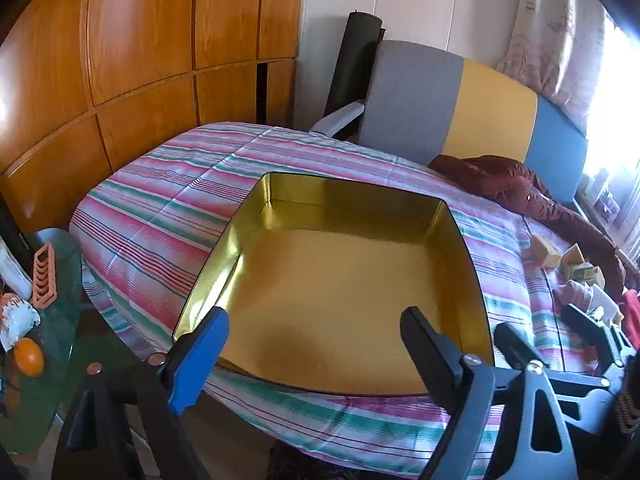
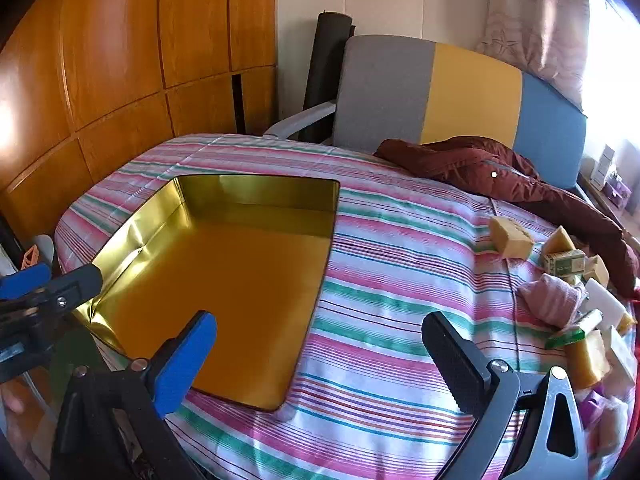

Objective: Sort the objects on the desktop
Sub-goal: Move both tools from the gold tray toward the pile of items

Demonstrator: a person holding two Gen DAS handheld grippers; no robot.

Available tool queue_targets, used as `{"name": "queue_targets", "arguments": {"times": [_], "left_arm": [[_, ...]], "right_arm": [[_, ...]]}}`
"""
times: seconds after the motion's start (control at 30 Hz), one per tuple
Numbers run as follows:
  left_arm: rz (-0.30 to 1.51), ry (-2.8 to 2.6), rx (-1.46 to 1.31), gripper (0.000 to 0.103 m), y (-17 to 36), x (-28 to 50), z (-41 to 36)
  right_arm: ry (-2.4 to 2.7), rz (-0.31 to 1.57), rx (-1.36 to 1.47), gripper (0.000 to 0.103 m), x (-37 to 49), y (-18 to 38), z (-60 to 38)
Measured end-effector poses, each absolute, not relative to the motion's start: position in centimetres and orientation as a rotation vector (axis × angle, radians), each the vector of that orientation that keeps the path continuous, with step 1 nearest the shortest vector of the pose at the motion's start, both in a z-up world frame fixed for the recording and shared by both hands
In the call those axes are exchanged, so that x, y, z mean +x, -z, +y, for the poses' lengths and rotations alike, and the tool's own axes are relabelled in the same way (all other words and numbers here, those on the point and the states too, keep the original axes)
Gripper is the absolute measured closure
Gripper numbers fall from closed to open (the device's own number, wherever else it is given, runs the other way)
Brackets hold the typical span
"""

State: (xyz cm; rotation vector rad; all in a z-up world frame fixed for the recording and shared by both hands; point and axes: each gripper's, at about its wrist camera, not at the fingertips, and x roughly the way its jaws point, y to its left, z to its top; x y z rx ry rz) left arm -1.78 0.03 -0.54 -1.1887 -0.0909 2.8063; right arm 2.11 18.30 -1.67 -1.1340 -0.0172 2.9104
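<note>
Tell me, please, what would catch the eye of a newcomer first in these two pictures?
First, the big empty gold tin, shining in the middle of the striped tablecloth. Next, the pile of small blocks and packets at the cloth's right edge, near a dark red jacket. Both the left gripper and the right gripper hover open, holding nothing.

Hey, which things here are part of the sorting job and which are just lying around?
For the job:
gold tin, empty
pile of small blocks and packets
left tongs, right tongs, both open

Lying about:
maroon jacket
chair
orange
</note>
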Motion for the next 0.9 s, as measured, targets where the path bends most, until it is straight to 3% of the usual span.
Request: {"name": "queue_targets", "arguments": {"times": [0.37, 0.9], "left_arm": [[-0.057, -2.758, -1.151, 0.022, 0.0, -1.4, 1.4], [0.144, -2.416, -1.071, 0.015, 0.5, 0.1, 10.9]], "right_arm": [[-2.872, 0.024, -1.101, 0.0, 5.8, 1.0, 22.4], [-2.604, 0.311, -1.131, 0.0, 13.3, 1.2, 36.4]]}}
